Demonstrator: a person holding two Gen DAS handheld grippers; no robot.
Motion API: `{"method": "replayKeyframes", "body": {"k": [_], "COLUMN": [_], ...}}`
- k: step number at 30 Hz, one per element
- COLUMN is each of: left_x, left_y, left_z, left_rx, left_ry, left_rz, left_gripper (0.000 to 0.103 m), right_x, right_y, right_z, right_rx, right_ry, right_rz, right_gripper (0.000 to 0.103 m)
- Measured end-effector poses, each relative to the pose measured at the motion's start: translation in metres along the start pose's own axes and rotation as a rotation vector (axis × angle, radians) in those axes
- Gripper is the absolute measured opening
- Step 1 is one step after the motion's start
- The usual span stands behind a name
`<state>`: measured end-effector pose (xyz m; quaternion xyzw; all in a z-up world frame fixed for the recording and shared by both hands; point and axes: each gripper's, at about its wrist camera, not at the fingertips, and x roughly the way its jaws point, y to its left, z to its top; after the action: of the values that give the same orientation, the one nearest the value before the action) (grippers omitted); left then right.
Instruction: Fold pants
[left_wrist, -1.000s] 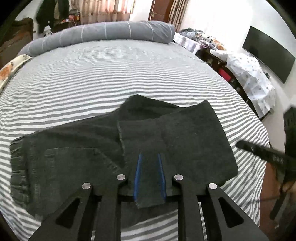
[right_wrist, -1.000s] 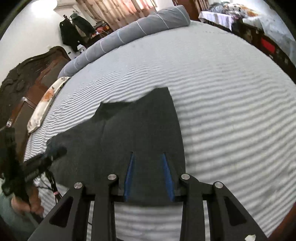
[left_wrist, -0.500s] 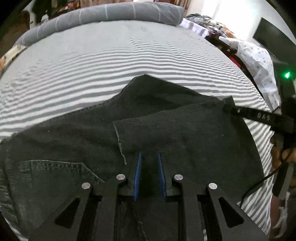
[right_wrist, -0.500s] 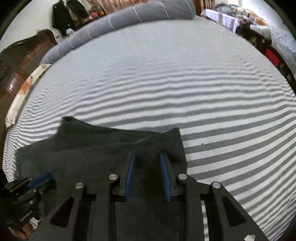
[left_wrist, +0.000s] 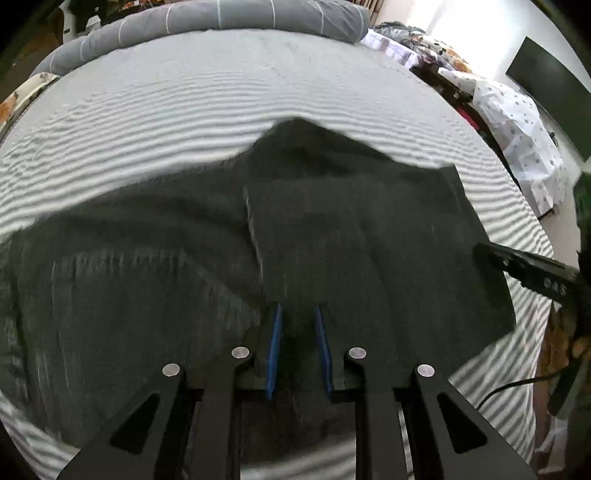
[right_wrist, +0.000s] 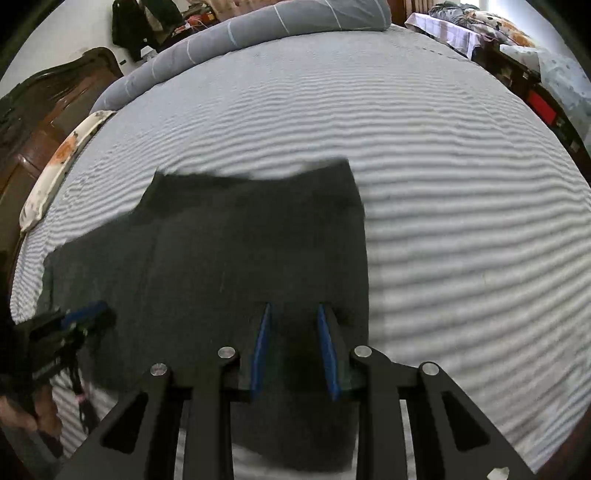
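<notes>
Dark denim pants lie on the striped bed, with a folded-over flap on the right part. In the right wrist view the pants spread left from the fingers. My left gripper is shut on the near edge of the flap. My right gripper is shut on the near right edge of the pants. The right gripper also shows at the right edge of the left wrist view. The left gripper shows at the left of the right wrist view.
The grey-and-white striped bed extends far beyond the pants. A long grey bolster lies at its head. A wooden headboard stands at the left. Furniture under spotted cloth and a dark screen stand at the right.
Both grippers have lifted and pulled back a little with the cloth. The views tilted up after dipping toward the bed half a second ago. The pants look blurred from motion.
</notes>
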<state>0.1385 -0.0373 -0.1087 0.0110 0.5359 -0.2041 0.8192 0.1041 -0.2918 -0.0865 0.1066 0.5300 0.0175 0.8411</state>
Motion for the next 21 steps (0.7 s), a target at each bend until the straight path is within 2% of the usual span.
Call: {"method": "replayKeyframes", "body": {"k": [2,8,16,19,21], "left_x": [-0.005,-0.010,-0.013,-0.035,-0.055], "left_y": [-0.001,-0.003,0.005,0.022,0.043], "left_z": [-0.013,-0.031,-0.029,-0.031,-0.034], "left_rx": [0.018,0.023,-0.002,-0.069,-0.153], "left_ry": [0.009,0.018,0.015,-0.005,-0.031], "left_rz": [0.012,0.025,0.010,-0.057,-0.131], "left_gripper": [0.020,0.021,0.021,0.022,0.029], "right_x": [-0.012,-0.022,0.004,0.000,-0.009], "right_y": [0.000,0.001,-0.003,-0.001,0.001], "right_z": [-0.022,-0.056,-0.055,-0.054,-0.052], "right_rx": [0.006,0.023,0.061,0.062,0.084], "right_ry": [0.005,0.019,0.059,0.066,0.051], "right_rz": [0.006,0.009,0.007,0.010,0.020], "right_gripper": [0.024,0.024,0.026,0.031,0.037]}}
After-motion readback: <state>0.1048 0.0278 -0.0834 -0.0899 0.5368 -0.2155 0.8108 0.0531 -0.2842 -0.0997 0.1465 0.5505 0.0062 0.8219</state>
